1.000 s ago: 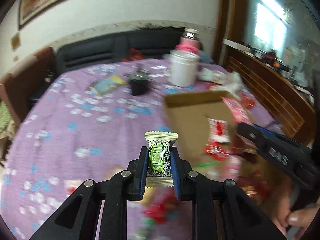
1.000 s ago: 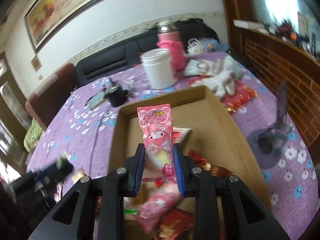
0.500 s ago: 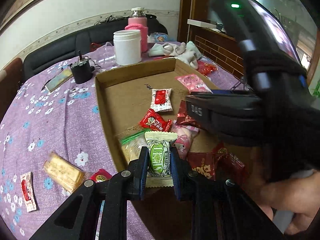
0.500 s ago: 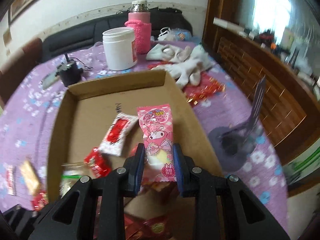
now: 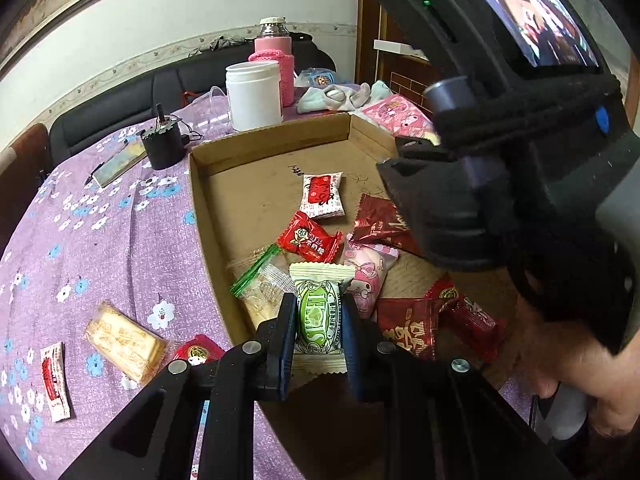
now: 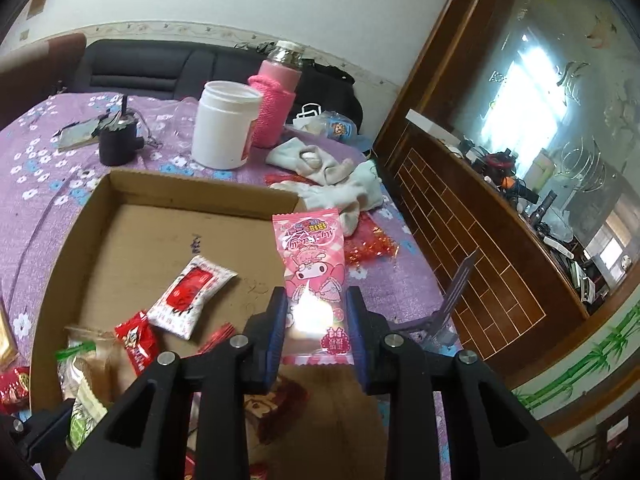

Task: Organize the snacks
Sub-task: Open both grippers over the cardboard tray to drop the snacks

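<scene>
My left gripper (image 5: 318, 322) is shut on a green-and-white snack packet (image 5: 318, 312), held upright over the near left edge of the shallow cardboard tray (image 5: 248, 148). Several snacks lie in the tray: a white-and-red packet (image 5: 322, 195), a red candy (image 5: 309, 238), dark red wrappers (image 5: 378, 222), a pink packet (image 5: 368, 270). My right gripper (image 6: 316, 312) is shut on a pink cartoon snack packet (image 6: 314, 276), held above the tray's right side (image 6: 200, 192). In the left wrist view the right gripper's black body (image 5: 500, 160) fills the right side, with a hand (image 5: 576, 380) below it.
A purple flowered tablecloth (image 5: 100, 248) covers the table. On it to the left of the tray lie a cracker pack (image 5: 126, 342), a small white-and-red sachet (image 5: 54, 380) and a red candy (image 5: 198, 354). Behind the tray stand a white jar (image 5: 254, 96), a pink-sleeved flask (image 5: 274, 60), a black pot (image 5: 162, 146) and white gloves (image 6: 324, 168).
The left gripper carried the green packet from over the bare tablecloth to the tray's near edge, then settled. The right gripper rolled and swung its view right, still holding the pink packet.
</scene>
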A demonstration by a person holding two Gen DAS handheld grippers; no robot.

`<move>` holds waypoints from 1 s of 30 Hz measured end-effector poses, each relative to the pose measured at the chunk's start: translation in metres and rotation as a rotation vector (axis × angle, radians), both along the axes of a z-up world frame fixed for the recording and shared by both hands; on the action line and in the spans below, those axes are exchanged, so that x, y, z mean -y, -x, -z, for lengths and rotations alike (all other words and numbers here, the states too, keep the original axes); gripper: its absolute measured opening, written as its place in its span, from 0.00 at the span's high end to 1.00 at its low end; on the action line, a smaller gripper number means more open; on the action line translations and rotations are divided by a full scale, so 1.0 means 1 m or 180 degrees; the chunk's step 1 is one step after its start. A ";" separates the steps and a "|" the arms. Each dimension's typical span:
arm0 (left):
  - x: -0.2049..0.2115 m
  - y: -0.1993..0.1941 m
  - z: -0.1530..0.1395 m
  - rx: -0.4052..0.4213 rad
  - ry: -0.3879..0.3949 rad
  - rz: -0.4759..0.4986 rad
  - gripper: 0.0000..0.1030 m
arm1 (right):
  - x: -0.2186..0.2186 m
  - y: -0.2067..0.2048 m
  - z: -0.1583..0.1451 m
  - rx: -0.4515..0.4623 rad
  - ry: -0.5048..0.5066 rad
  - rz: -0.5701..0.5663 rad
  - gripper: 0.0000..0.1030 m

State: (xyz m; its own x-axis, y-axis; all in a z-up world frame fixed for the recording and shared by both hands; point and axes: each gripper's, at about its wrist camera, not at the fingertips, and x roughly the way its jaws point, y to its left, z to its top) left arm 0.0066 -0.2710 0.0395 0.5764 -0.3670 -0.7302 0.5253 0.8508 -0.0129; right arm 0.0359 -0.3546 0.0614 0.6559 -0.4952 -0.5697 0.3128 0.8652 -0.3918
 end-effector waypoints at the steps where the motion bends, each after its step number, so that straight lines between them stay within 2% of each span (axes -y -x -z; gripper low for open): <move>1: 0.000 0.000 0.000 0.0011 -0.0011 -0.0001 0.80 | -0.002 -0.001 0.001 -0.0012 -0.0003 -0.0022 0.74; 13: 0.001 0.006 0.000 0.0133 -0.0060 0.0020 0.80 | -0.004 -0.001 0.007 -0.0126 -0.0156 -0.0111 0.73; 16: 0.001 0.007 0.000 0.0151 -0.0064 0.0026 0.80 | -0.004 -0.001 0.007 -0.0117 -0.0152 -0.0108 0.70; 18: 0.001 0.007 0.000 0.0152 -0.0050 0.0036 0.79 | -0.003 0.000 0.006 -0.0095 -0.0184 -0.0108 0.61; 19: 0.001 0.008 0.000 0.0151 -0.0038 0.0040 0.78 | -0.002 0.001 0.004 -0.0074 -0.0221 -0.0114 0.60; 21: 0.000 0.010 -0.002 0.0158 -0.0015 0.0052 0.66 | 0.001 0.003 0.001 -0.0029 -0.0316 -0.0125 0.58; 22: 0.000 0.011 -0.003 0.0170 0.0003 0.0059 0.55 | 0.004 0.005 -0.002 0.0003 -0.0422 -0.0139 0.58; 23: -0.001 0.012 -0.005 0.0194 0.0016 0.0056 0.49 | 0.007 0.007 -0.005 0.0036 -0.0531 -0.0151 0.58; 26: -0.003 0.017 -0.012 0.0318 0.0031 0.0041 0.49 | 0.016 0.013 -0.015 0.0204 -0.0852 -0.0170 0.58; 30: -0.011 0.018 -0.022 0.0422 0.0100 -0.0030 0.49 | 0.021 0.024 -0.031 0.0501 -0.1029 -0.0160 0.58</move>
State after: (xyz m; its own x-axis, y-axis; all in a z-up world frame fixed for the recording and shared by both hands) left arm -0.0118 -0.2595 0.0617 0.6706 -0.3826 -0.6356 0.5161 0.8560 0.0293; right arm 0.0115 -0.3752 0.0922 0.7670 -0.2710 -0.5816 0.3015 0.9523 -0.0460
